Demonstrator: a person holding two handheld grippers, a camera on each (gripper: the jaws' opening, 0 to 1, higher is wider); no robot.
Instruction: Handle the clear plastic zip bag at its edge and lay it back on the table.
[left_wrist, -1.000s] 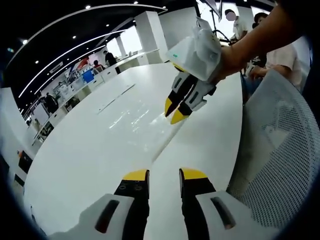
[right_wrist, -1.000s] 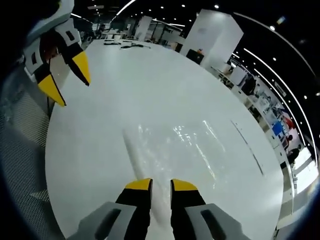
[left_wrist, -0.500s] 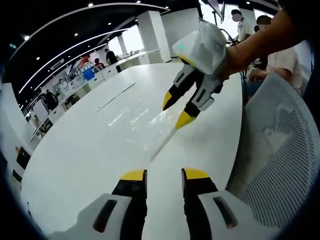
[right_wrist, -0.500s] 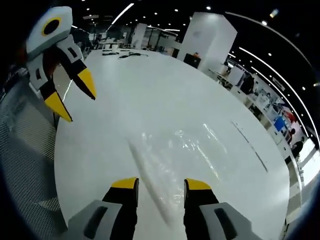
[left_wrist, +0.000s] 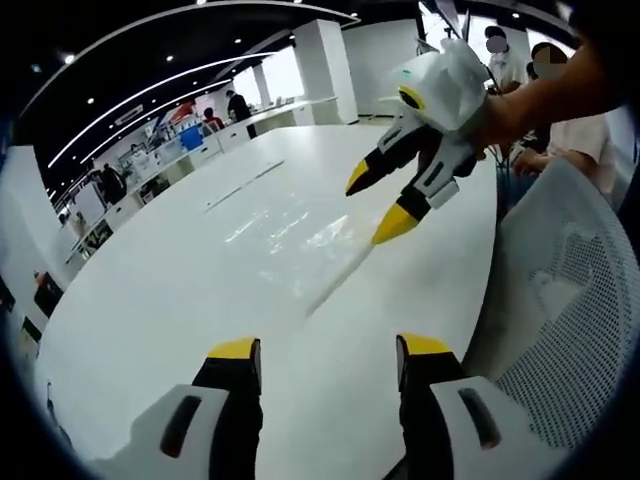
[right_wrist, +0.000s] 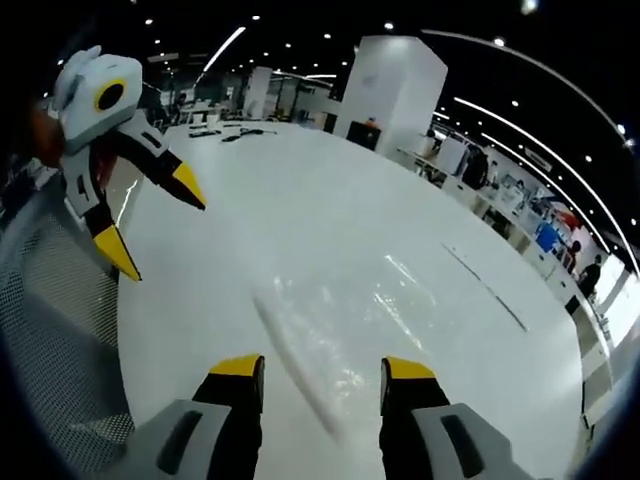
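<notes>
Lying flat on the white desk (left_wrist: 180, 300), the clear plastic zip bag (left_wrist: 300, 235), glossy and crinkled, with one long edge running toward the camera in the left gripper view. Held above and just beyond that edge, the right tool (left_wrist: 385, 205), released, yellow tips spread wide and angled down at the bag without touching it; behind it a bare forearm (left_wrist: 545, 90) reaching in from the upper right. Low in the same view, the left tool (left_wrist: 328, 350), also released, jaws parted over bare desk. In the right gripper view, bag (right_wrist: 330, 320) between the parted right tool (right_wrist: 322, 368) tips, left tool (right_wrist: 155, 215) raised at the left. Beside the desk, a white mesh chair (left_wrist: 570, 300).
</notes>
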